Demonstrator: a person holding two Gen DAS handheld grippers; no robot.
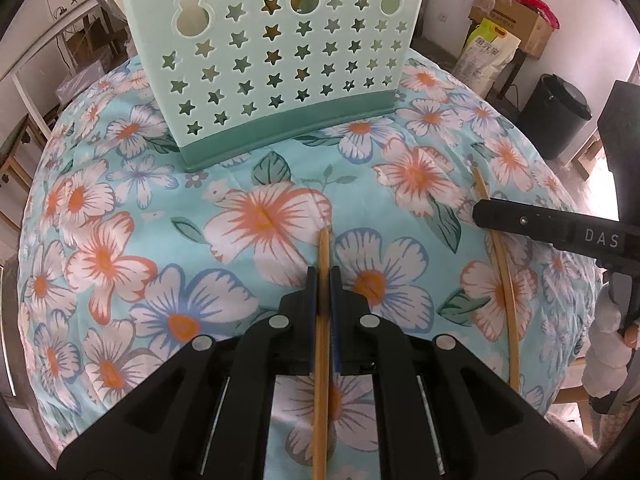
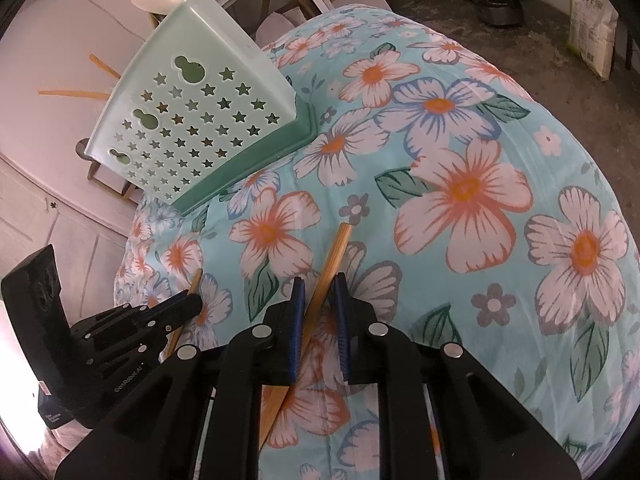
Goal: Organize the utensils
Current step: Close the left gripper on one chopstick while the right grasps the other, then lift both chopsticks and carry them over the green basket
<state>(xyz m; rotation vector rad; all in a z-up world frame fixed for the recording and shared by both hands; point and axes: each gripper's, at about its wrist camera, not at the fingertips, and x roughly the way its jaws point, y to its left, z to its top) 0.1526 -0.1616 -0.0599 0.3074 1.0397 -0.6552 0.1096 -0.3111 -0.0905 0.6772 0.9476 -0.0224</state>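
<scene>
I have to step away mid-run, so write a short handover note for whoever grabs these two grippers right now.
Left gripper: shut on a chopstick that runs along its fingers.
Right gripper: jaws straddle the second chopstick, which lies diagonally between them on the floral cloth; a gap shows on one side, so the grip is not confirmed.
The green holder stands upright at the far side of the cloth.
Done: neither of these chopsticks is in the holder yet.
Left: secure the right one, then drop both into the holder.
</scene>
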